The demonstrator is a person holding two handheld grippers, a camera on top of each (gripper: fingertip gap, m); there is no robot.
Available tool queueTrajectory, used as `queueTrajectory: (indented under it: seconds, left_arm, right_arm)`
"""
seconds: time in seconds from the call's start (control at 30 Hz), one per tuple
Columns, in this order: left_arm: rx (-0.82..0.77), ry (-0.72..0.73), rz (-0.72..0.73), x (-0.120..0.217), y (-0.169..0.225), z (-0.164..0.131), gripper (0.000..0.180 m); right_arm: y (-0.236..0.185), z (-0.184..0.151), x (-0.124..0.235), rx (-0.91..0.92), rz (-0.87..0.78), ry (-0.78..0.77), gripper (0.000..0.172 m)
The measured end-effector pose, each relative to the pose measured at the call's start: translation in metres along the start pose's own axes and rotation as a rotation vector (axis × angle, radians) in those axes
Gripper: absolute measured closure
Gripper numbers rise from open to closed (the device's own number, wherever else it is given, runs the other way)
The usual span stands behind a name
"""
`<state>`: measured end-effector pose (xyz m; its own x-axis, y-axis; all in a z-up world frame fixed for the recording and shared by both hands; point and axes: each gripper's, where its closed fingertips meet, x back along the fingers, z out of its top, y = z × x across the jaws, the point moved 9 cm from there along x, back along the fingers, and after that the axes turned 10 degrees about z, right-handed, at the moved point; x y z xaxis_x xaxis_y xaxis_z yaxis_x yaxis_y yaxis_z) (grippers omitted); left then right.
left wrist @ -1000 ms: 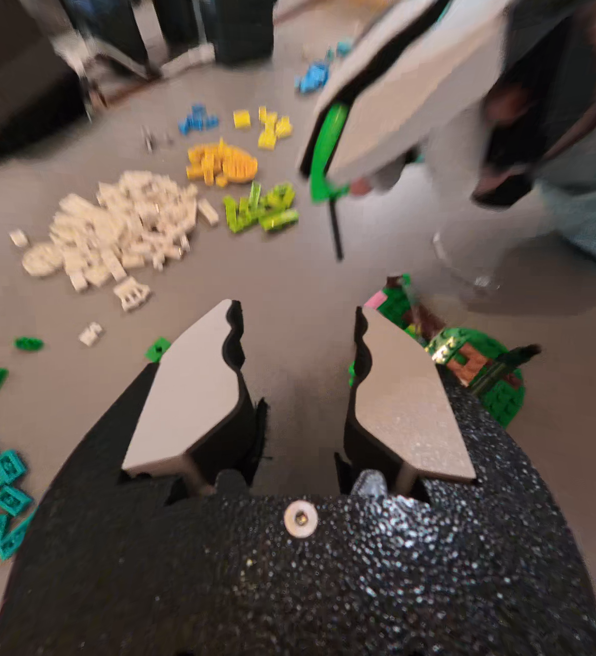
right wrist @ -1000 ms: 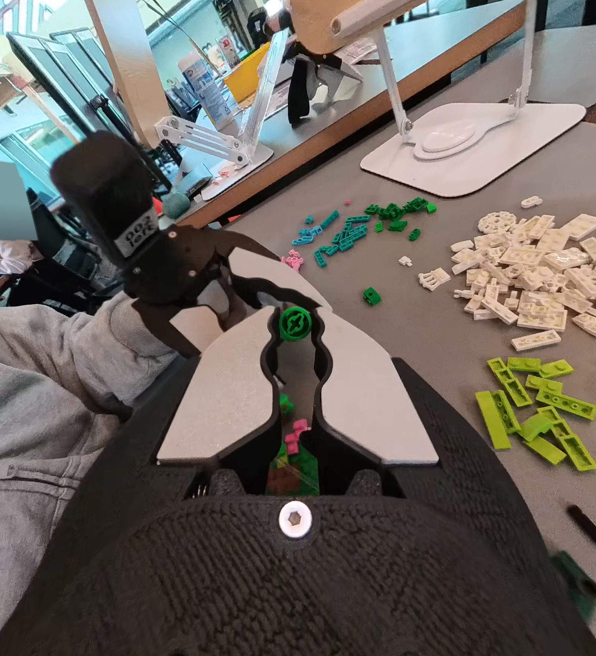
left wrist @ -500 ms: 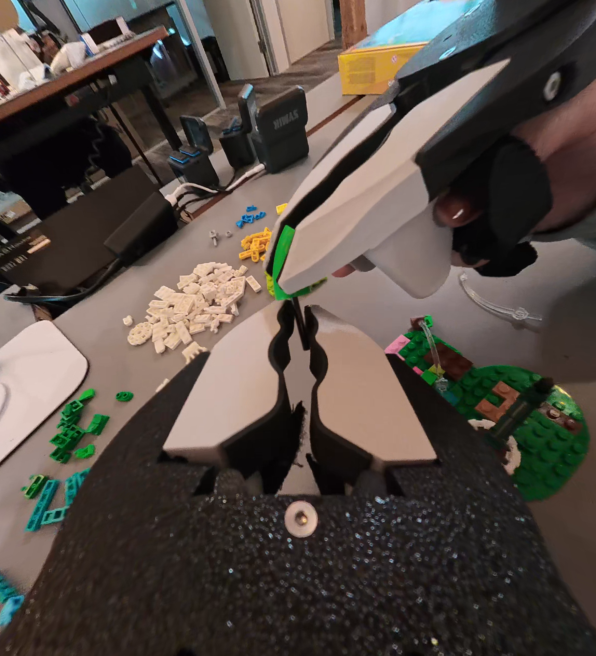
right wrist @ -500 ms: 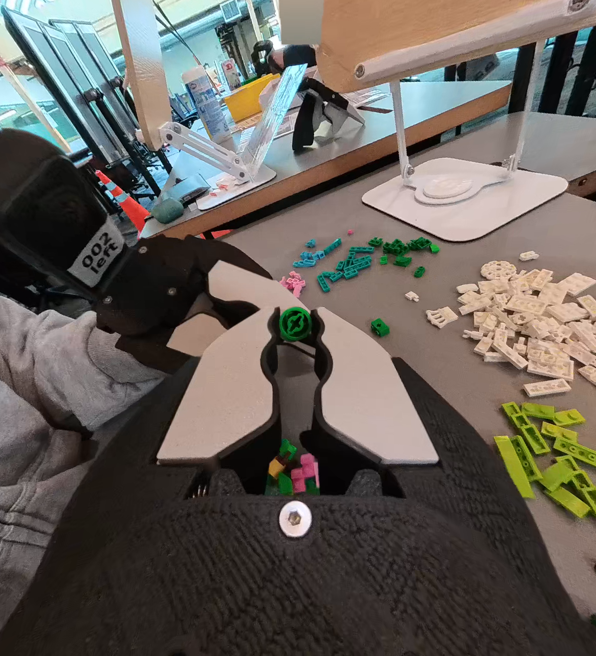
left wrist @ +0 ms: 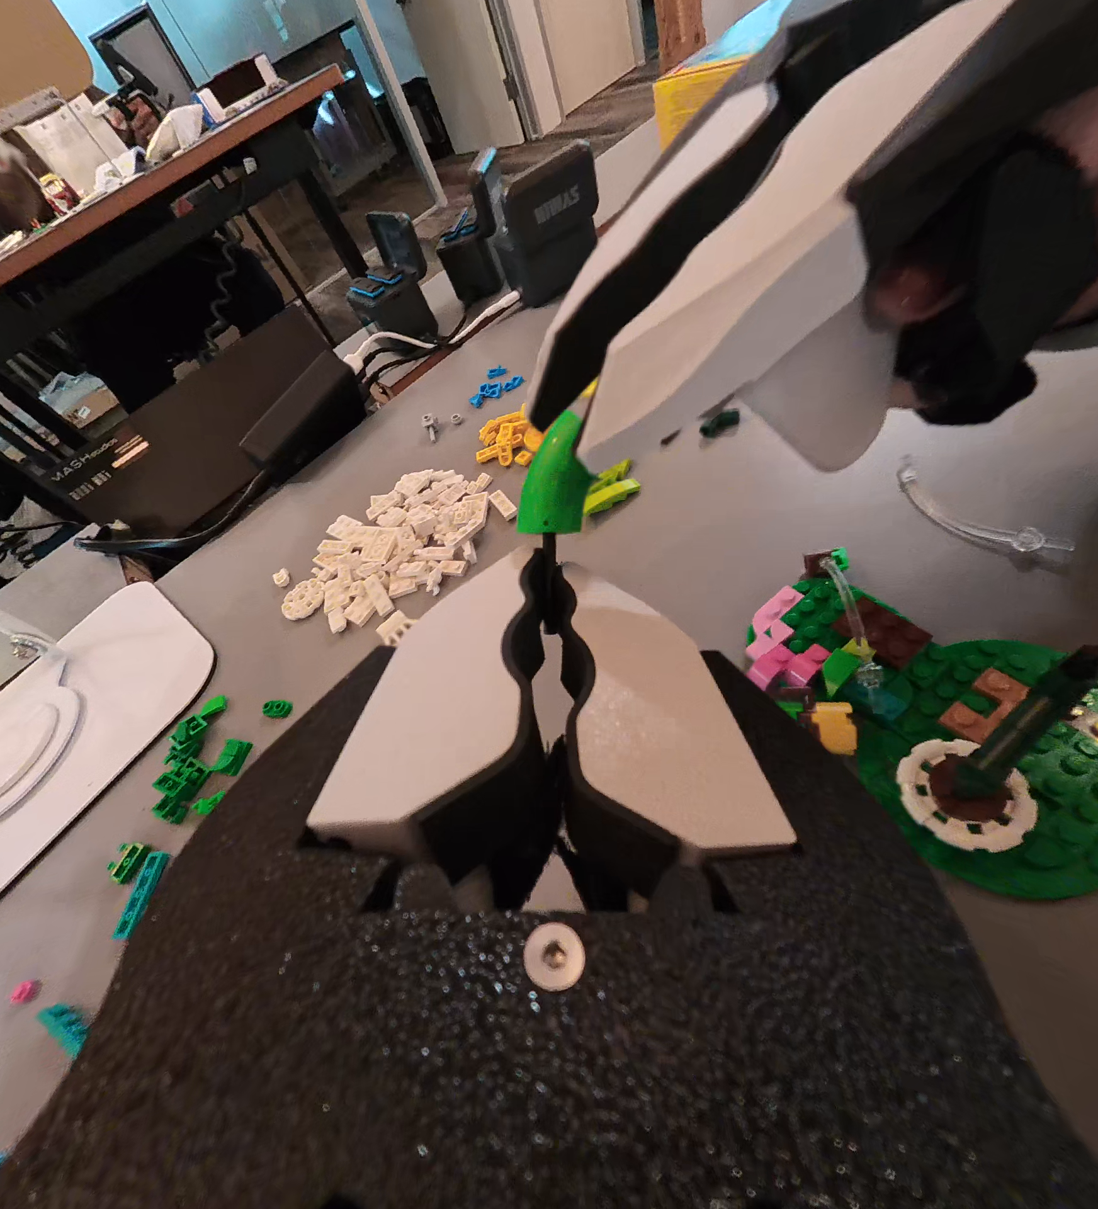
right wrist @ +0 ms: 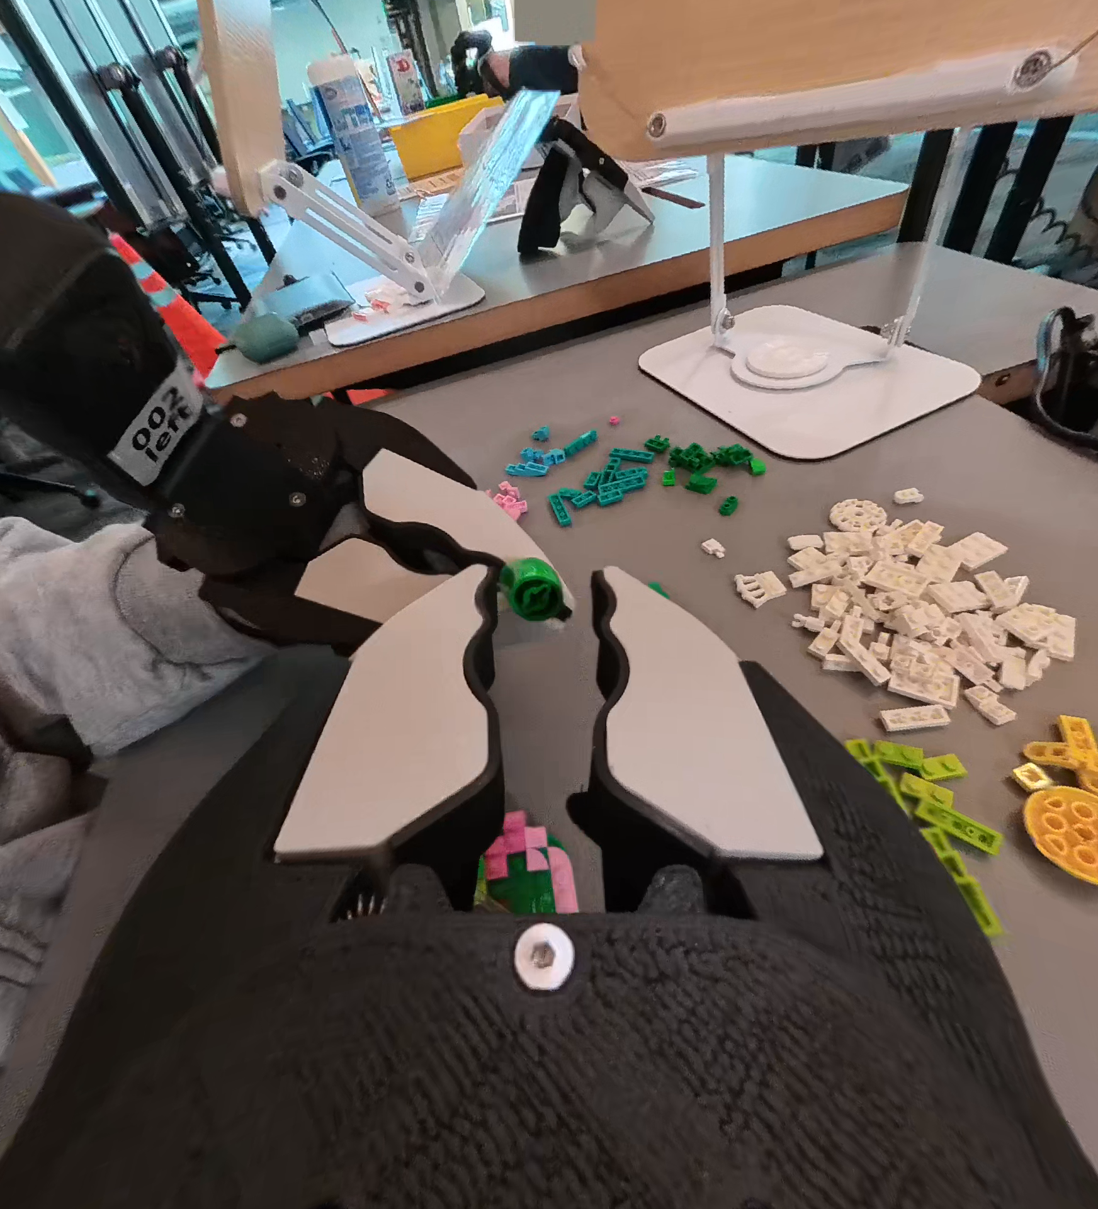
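Note:
In the left wrist view my left gripper (left wrist: pixel 549 579) is shut on a thin black rod (left wrist: pixel 550 598) that carries a green curved cone piece (left wrist: pixel 553 484) at its upper end. My right gripper (left wrist: pixel 566 425) hangs just above, with the cone's top between its fingers. In the right wrist view my right gripper (right wrist: pixel 545 579) stands open. The green cone (right wrist: pixel 533 589) lies between its fingertips, close to the left one, with a clear gap to the right one. The left gripper (right wrist: pixel 487 559) reaches in from the left. A green brick model (left wrist: pixel 991 752) sits on the grey table below.
Sorted brick piles lie on the table: white (right wrist: pixel 913 608), yellow (right wrist: pixel 1083 831), lime (right wrist: pixel 926 798), teal and green (right wrist: pixel 612 477). A white stand base (right wrist: pixel 808 379) stands at the back. A clear curved piece (left wrist: pixel 971 523) lies near the model. A grey sleeve (right wrist: pixel 43 621) is at left. The grippers are tip to tip, or close to it.
My left gripper came up under the green cone and shut on its black rod. My right gripper, shut on the cone before, has opened and no longer presses on it.

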<state>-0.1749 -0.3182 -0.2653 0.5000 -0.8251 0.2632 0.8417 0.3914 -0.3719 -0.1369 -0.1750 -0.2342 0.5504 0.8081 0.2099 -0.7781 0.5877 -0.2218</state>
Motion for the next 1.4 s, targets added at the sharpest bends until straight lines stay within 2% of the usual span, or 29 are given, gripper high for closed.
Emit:
queueTrajectory:
  seconds: [0.17,0.3,0.43,0.53,0.6,0.8,1.03,1.17,1.23,1.4]
  left_arm:
    - [-0.057,-0.034,0.039,0.0,-0.003,-0.005,0.179]
    - [-0.217,-0.064,0.016,0.0,0.006,-0.003,0.179]
    - [-0.369,-0.06,0.012,-0.001,0.021,0.001,0.179]
    - [-0.41,-0.037,0.016,0.0,0.026,0.003,0.18]
    - [-0.396,-0.018,0.007,0.002,0.026,0.004,0.18]
    - [-0.285,0.032,-0.082,0.009,0.025,0.007,0.178]
    - [-0.051,0.045,-0.216,0.016,0.015,0.003,0.178]
    - [0.056,0.078,-0.164,0.021,0.006,0.002,0.173]
    - [0.129,0.099,-0.133,0.024,-0.001,0.002,0.165]
    - [0.394,0.22,-0.2,0.032,-0.016,0.004,0.146]
  right_arm:
    - [-0.005,0.003,0.008,0.301,-0.115,-0.127,0.132]
    - [-0.027,-0.001,0.002,0.659,-0.165,-0.322,0.131]
    - [-0.043,-0.013,-0.012,1.014,-0.286,-0.555,0.141]
    - [-0.046,-0.022,-0.016,1.151,-0.33,-0.684,0.149]
    - [-0.046,-0.023,-0.015,1.165,-0.33,-0.704,0.155]
    - [-0.042,-0.021,-0.011,1.12,-0.32,-0.695,0.156]
    - [-0.045,-0.021,-0.015,1.131,-0.301,-0.635,0.156]
    - [-0.037,-0.018,-0.011,1.187,-0.403,-0.62,0.156]
    - [-0.032,-0.014,-0.008,1.158,-0.45,-0.56,0.156]
    - [-0.026,-0.002,-0.004,0.876,-0.428,-0.289,0.156]
